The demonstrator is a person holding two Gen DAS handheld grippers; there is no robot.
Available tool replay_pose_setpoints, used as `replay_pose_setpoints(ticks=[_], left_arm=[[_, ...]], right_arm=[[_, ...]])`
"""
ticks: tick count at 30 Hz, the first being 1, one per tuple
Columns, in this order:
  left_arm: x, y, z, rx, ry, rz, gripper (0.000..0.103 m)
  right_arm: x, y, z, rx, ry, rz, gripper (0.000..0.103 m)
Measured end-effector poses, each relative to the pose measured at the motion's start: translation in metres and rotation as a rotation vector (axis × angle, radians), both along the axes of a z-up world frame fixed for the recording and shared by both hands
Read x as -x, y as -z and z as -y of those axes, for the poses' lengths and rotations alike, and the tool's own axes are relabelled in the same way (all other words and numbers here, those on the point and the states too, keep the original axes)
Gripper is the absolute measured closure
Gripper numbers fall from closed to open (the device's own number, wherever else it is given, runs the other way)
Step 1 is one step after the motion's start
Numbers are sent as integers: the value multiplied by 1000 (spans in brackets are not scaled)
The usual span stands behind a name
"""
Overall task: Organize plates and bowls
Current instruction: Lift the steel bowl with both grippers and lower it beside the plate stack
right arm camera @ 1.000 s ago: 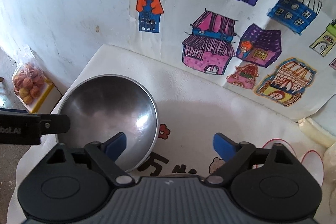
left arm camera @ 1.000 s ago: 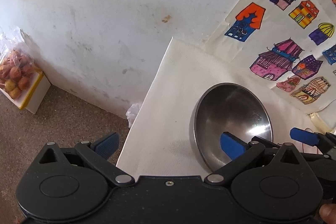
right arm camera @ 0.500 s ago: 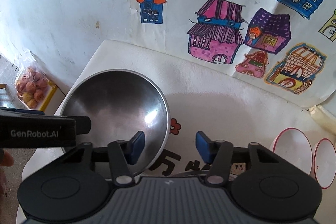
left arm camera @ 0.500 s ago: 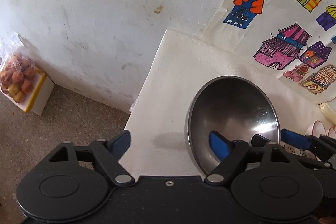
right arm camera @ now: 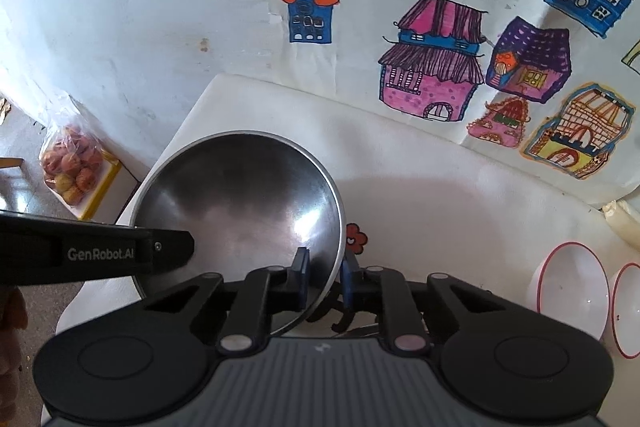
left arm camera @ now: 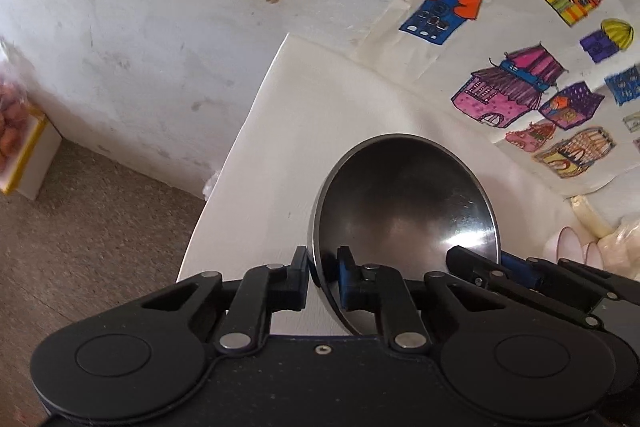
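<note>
A shiny steel bowl (left arm camera: 404, 203) sits at the left end of the white table (left arm camera: 304, 99). My left gripper (left arm camera: 322, 277) is shut on the bowl's left rim, one pad outside and one inside. My right gripper (right arm camera: 323, 279) is shut on the bowl's (right arm camera: 240, 203) right rim in the same way. The left gripper's body (right arm camera: 92, 253) crosses the bowl's left side in the right wrist view. Two white bowls with red rims (right arm camera: 568, 287) stand on the table at the right.
The table's left edge (left arm camera: 224, 183) drops to a brown floor. A bag of fruit on a white and yellow box (right arm camera: 74, 175) stands on the floor by the wall. A paper with coloured house drawings (right arm camera: 432, 59) hangs behind the table.
Both grippers went from open to shut on the steel bowl's rim, the left on the left side and the right on the right side. The bowl sits closer in both views.
</note>
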State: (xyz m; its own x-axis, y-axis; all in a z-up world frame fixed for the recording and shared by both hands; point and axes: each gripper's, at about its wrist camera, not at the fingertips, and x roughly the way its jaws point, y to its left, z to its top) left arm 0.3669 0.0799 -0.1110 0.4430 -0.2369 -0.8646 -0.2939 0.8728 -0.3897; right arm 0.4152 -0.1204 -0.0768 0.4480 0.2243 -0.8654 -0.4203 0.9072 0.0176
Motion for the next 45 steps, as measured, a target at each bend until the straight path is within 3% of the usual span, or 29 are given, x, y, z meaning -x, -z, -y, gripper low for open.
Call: replay_pose_setpoints(ticks=[6,16,28,36,45], left_arm=[[7,-21,-7,48,-20,57,88],[11,-89,-5,102,-15,224,89],[29,-141,45,115,115,323,89],[48,-145,128,108,321,276,89],[59,-105,247,104,544,91,88]], right_arm=[[10,-22,1,-10,1,30,88],[33,-100,9,9,41,141,88],[74,-155,52,7,137,255,87],[117,-158,128,-25,262,233,87],[161,-118,242,-45,409,84,87]])
